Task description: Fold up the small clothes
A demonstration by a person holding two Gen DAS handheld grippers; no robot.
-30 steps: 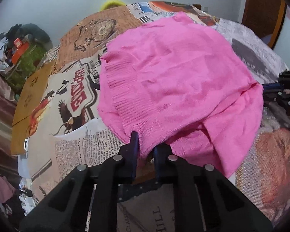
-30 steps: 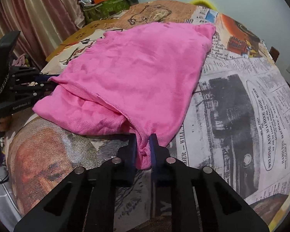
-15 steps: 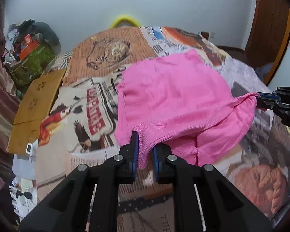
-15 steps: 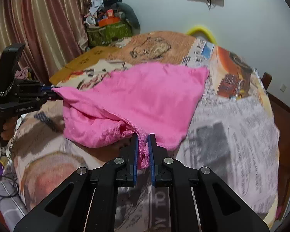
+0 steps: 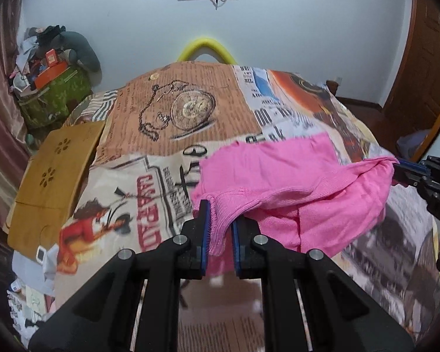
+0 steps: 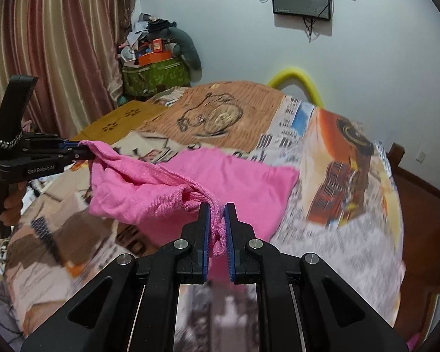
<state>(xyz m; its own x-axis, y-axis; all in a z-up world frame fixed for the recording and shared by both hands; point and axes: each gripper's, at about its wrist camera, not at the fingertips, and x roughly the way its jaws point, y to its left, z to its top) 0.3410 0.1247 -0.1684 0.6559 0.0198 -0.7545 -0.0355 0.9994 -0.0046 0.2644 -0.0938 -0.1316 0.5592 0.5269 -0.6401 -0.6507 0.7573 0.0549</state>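
A pink knit garment [image 5: 293, 182] hangs between my two grippers above the bed, its far part still resting on the printed bedspread [image 5: 176, 111]. My left gripper [image 5: 220, 226] is shut on one near corner of it. My right gripper [image 6: 217, 228] is shut on the other near corner of the garment [image 6: 220, 176]. The right gripper shows at the right edge of the left wrist view [image 5: 410, 170]. The left gripper shows at the left of the right wrist view [image 6: 76, 154], with the cloth pulled into a taut edge between them.
A brown board [image 5: 55, 176] lies at the bed's left edge. A green bag piled with clutter [image 5: 52, 94] stands in the far left corner by the curtain [image 6: 44, 58]. A yellow curved bar [image 5: 205, 47] rises behind the bed. A wooden door [image 5: 419, 73] is at right.
Both grippers have lifted and pulled back, raising the garment's near edge off the bed. The garment now covers less of the bedspread and sags between the grippers.
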